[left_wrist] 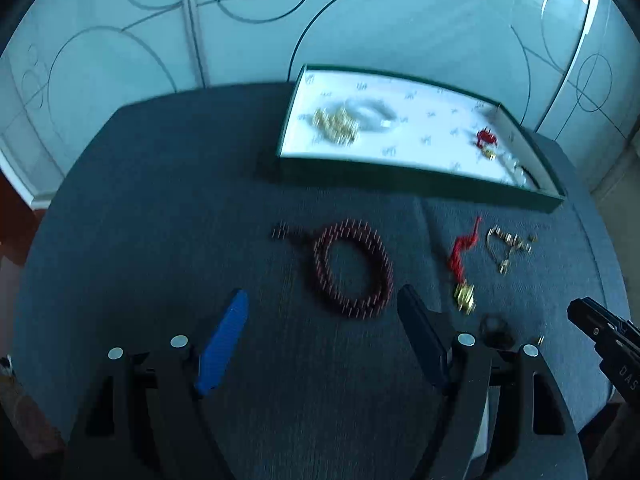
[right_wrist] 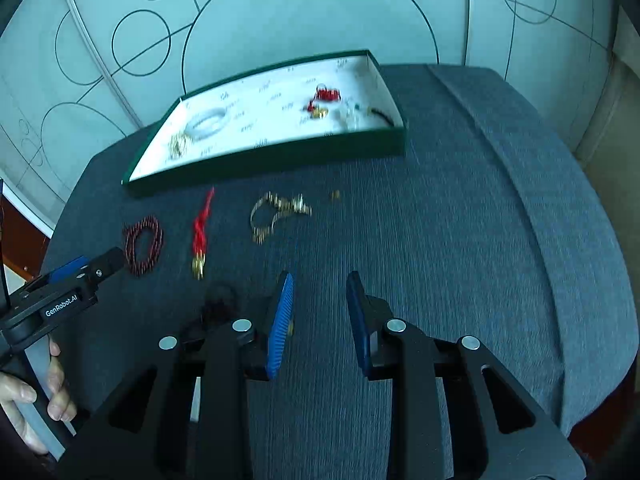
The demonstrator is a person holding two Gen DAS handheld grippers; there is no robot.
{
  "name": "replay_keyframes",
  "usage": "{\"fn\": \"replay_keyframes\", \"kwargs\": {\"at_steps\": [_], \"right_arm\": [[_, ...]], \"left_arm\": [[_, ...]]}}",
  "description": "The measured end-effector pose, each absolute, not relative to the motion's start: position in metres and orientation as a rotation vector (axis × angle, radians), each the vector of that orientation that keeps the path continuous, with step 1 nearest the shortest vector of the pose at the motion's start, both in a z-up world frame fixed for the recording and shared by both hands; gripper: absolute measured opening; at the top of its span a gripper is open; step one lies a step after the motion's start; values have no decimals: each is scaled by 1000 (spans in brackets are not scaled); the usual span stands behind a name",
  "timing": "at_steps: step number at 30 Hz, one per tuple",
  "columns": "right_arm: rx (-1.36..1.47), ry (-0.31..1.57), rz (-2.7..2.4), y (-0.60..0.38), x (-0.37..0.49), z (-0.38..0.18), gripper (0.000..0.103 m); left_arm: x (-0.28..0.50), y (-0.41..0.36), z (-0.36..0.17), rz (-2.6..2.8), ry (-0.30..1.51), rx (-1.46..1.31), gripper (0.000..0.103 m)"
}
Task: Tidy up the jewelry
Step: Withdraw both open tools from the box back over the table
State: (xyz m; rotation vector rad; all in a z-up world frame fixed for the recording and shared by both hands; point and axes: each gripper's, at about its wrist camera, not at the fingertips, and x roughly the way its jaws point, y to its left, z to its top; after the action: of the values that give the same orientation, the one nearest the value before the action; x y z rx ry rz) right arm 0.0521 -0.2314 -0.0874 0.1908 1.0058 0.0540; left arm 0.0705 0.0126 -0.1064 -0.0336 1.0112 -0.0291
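Observation:
A dark red bead bracelet (left_wrist: 352, 270) lies on the grey cloth just ahead of my open, empty left gripper (left_wrist: 324, 298); it also shows in the right wrist view (right_wrist: 143, 245). A red cord with a gold charm (left_wrist: 460, 268) (right_wrist: 201, 232) and a gold chain bracelet (left_wrist: 508, 246) (right_wrist: 276, 210) lie to its right. A small dark ring-like piece (left_wrist: 496, 328) (right_wrist: 218, 304) lies nearer. My right gripper (right_wrist: 320, 280) is open and empty over bare cloth. The green tray (left_wrist: 420, 186) (right_wrist: 280, 156) holds gold pieces, a pale bangle and a red charm.
A tiny gold piece (right_wrist: 335, 195) lies right of the gold chain. The round table's edge curves close on both sides. A patterned pale wall stands behind the tray. My left gripper's body (right_wrist: 60, 292) shows at the left of the right wrist view.

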Motion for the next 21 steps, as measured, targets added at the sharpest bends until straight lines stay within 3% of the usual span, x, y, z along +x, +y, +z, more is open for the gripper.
{"fn": "replay_keyframes", "kwargs": {"at_steps": [21], "right_arm": [[148, 1036, 76, -215, 31, -103, 27]], "left_arm": [[52, 20, -122, -5, 1024, -45, 76]]}}
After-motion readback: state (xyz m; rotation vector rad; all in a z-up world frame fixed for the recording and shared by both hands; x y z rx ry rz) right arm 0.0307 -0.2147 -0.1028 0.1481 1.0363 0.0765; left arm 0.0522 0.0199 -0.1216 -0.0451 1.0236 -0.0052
